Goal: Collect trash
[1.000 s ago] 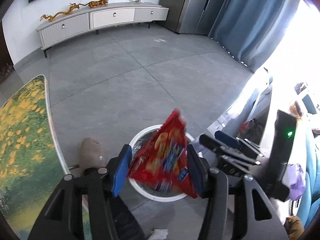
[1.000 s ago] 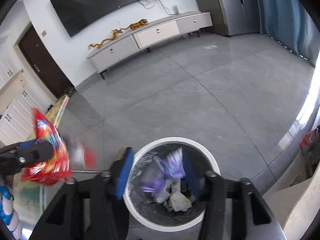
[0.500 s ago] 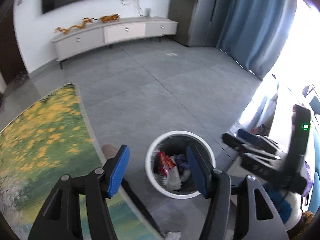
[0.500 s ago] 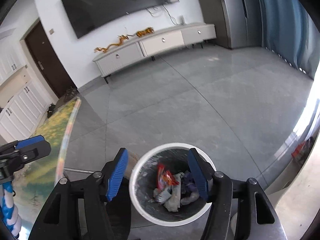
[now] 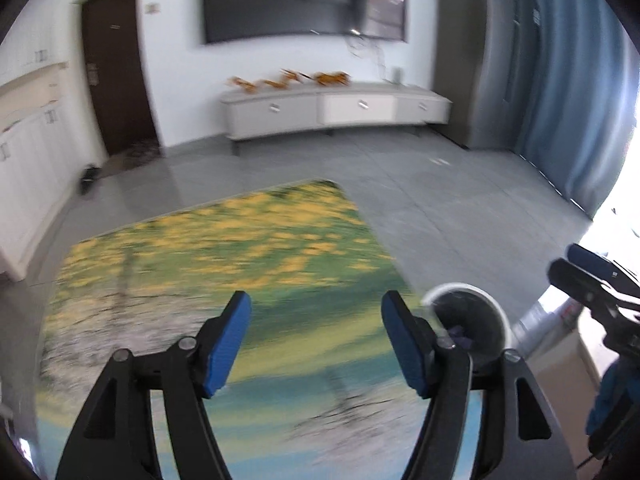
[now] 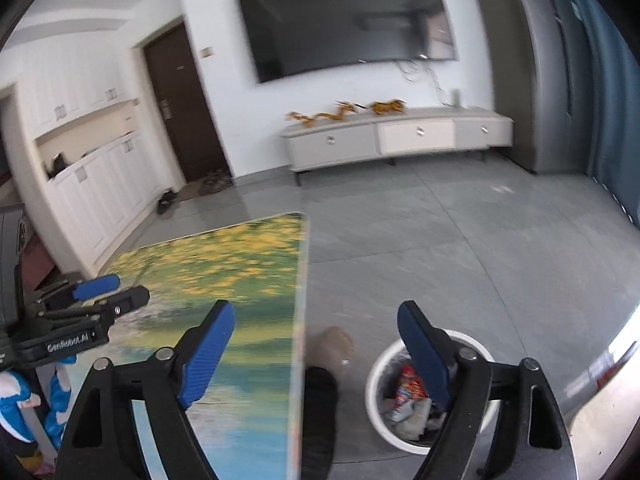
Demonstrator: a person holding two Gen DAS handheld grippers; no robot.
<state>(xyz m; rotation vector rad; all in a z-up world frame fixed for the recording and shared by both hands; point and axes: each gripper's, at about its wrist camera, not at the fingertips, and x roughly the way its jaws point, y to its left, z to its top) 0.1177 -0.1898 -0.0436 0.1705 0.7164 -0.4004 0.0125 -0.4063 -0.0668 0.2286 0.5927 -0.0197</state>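
1. Left wrist view: left claw (image 5: 316,340) wide open and empty, where a second ago a red snack bag sat between its pads. Now swung off the bin (image 5: 468,320) and over the bench (image 5: 208,248), whose yellow-green top fills the gap between the fingers. Bin at lower right, partly behind the right finger, blurred; contents hard to make out here. Right claw (image 5: 588,272) seen at the right edge.

2. Right wrist view: right claw (image 6: 316,352) also spread wide, gripping nothing, raised from over the bin (image 6: 376,396) since a second ago. Bin on the floor just beside the bench edge. Red bag (image 6: 410,384) inside it, crumpled among pale wrappers (image 6: 404,410).

3. Judgement: drop finished for that piece; both claws free, likely off to seek more trash. None visible on the bench top.
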